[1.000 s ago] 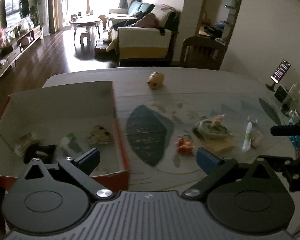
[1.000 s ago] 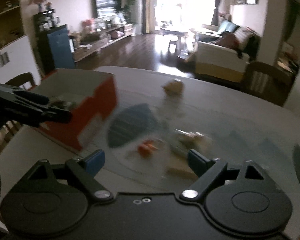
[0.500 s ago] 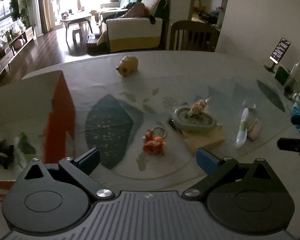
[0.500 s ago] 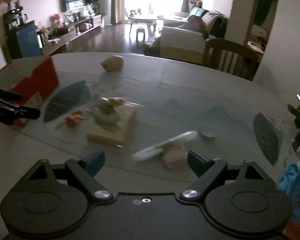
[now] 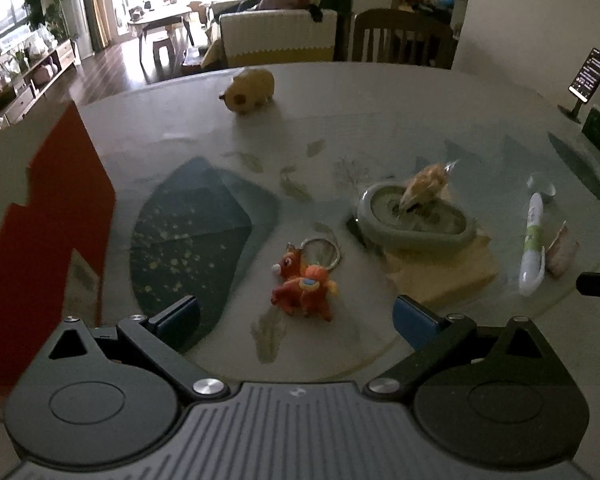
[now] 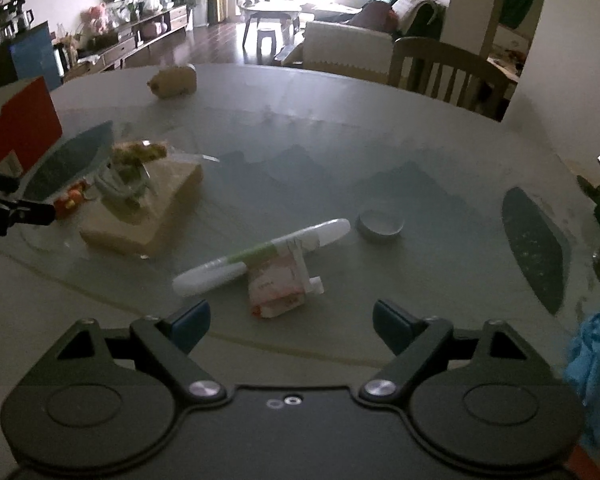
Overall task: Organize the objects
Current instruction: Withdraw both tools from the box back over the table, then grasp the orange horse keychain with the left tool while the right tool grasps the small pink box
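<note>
- Left gripper (image 5: 296, 312): jaws apart, empty; orange plush keychain (image 5: 303, 280) just ahead
- Right gripper (image 6: 291, 322): jaws apart, empty; white-and-green tube (image 6: 260, 255) near
- Red cardboard box (image 5: 44, 216): contents hidden; most items apparently still loose on table

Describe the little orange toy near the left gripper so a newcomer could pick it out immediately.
Start at the red box on the table's left edge and move right across the dark leaf-shaped print under the glass. Just past it, in front of the open left gripper, lies the orange plush keychain. It is the only bright orange item, with a metal ring attached, left of the grey dish on the tan block.
</note>
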{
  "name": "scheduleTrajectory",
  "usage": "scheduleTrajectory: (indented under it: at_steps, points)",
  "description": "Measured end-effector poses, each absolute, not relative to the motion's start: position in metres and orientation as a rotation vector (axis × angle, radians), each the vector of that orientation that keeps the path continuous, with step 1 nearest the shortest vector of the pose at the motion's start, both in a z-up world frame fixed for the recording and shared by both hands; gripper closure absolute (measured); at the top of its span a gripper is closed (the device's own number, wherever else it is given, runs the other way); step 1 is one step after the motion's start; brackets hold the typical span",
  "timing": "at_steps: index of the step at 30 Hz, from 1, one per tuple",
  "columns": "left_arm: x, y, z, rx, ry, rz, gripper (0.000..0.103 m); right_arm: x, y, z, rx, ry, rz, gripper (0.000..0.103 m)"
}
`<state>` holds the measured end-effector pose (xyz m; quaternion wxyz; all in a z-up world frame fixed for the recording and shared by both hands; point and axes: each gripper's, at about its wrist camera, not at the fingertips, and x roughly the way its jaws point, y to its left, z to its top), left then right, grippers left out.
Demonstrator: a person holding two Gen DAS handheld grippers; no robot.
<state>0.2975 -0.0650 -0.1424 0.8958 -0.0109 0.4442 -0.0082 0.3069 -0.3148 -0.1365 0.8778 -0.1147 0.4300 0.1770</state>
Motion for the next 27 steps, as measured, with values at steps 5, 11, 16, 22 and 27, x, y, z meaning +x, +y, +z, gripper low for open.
scheduleTrajectory:
  at_steps: [5, 11, 16, 22, 27]
  points:
    - [0.305, -0.064, -0.152, -0.03, 0.934, 0.005, 0.0, 0.314, -0.312, -0.146, -0.265, 0.907, 0.402, 0.016]
    - [0.311, -0.059, -0.159, -0.034, 0.93, 0.021, 0.0, 0.321, -0.312, -0.153, -0.261, 0.918, 0.425, 0.018]
    - [0.313, -0.059, -0.161, -0.021, 0.925, 0.019, 0.001, 0.326, -0.312, -0.158, -0.259, 0.923, 0.44, 0.031]
    - [0.315, -0.062, -0.163, -0.015, 0.931, -0.012, 0.018, 0.33, -0.314, -0.156, -0.235, 0.932, 0.463, 0.038]
    - [0.315, -0.064, -0.162, 0.006, 0.918, -0.024, 0.036, 0.33, -0.316, -0.156, -0.227, 0.926, 0.465, 0.044]
